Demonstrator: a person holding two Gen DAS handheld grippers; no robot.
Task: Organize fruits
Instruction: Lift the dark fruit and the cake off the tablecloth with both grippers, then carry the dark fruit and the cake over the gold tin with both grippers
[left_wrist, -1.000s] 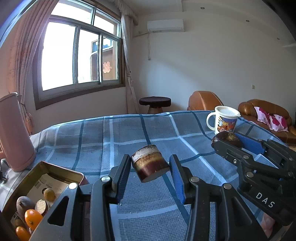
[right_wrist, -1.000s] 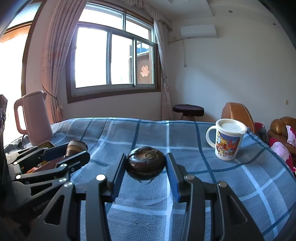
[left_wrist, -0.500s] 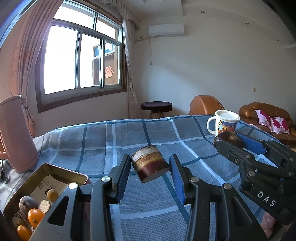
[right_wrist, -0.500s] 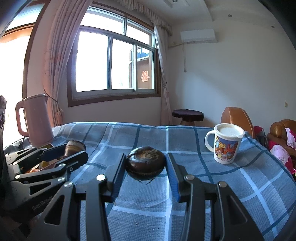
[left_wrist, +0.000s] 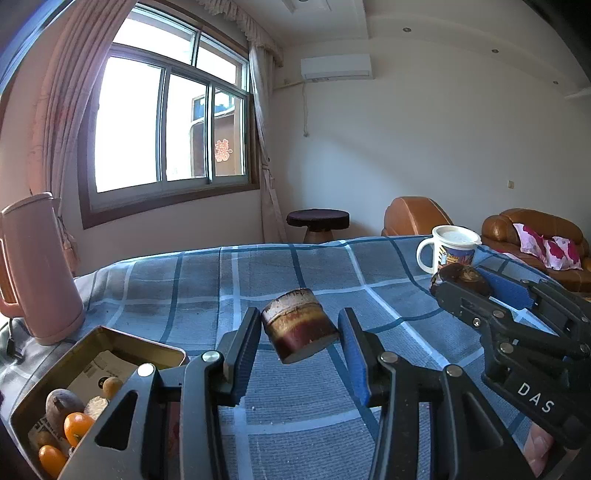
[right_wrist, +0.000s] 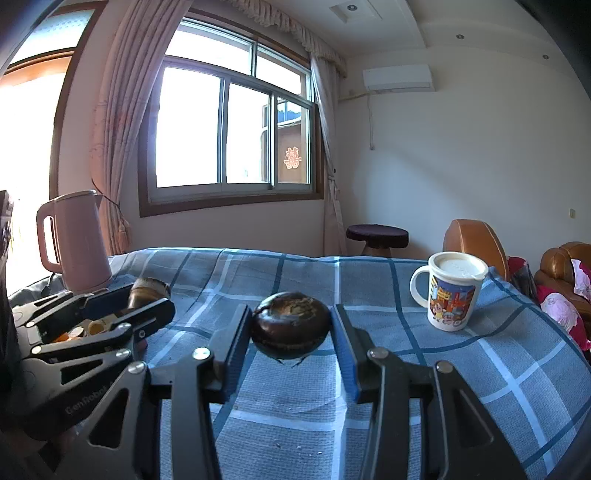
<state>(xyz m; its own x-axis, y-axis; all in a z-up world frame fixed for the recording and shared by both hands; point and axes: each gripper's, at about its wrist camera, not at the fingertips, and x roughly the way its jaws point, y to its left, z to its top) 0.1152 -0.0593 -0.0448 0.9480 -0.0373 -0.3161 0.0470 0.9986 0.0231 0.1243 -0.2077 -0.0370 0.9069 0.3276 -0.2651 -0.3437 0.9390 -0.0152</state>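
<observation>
While both grippers are raised above the blue plaid tablecloth (left_wrist: 303, 266), each one pinches a piece of fruit between its blue-padded fingers. The left gripper (left_wrist: 299, 339) clamps a short, cut, cylinder-like brown piece with a pale end face (left_wrist: 297, 328), tilted, with the pale end turned up and to the left; it is clear of the cloth. The right gripper (right_wrist: 291, 330) clamps a dark brown, round, flattened fruit with a rough pale patch on top (right_wrist: 291, 325), also held off the cloth.

In the left wrist view the right gripper (left_wrist: 476, 284) shows at the right edge, its dark fruit at the fingertips, just in front of a white cartoon-printed mug with a lid (left_wrist: 452, 249). In the right wrist view the left gripper (right_wrist: 144, 299) shows at the left edge with the brown piece at its tips.

Below and left of the left gripper lies an open gold-coloured rectangular tin (left_wrist: 122, 339) lined with printed paper. It holds small orange citrus fruits (left_wrist: 75, 424), a dull brown oval fruit (left_wrist: 59, 404) and a few smaller yellowish pieces. A pink plastic kettle (left_wrist: 35, 266) stands upright on the cloth just beyond the tin.
</observation>
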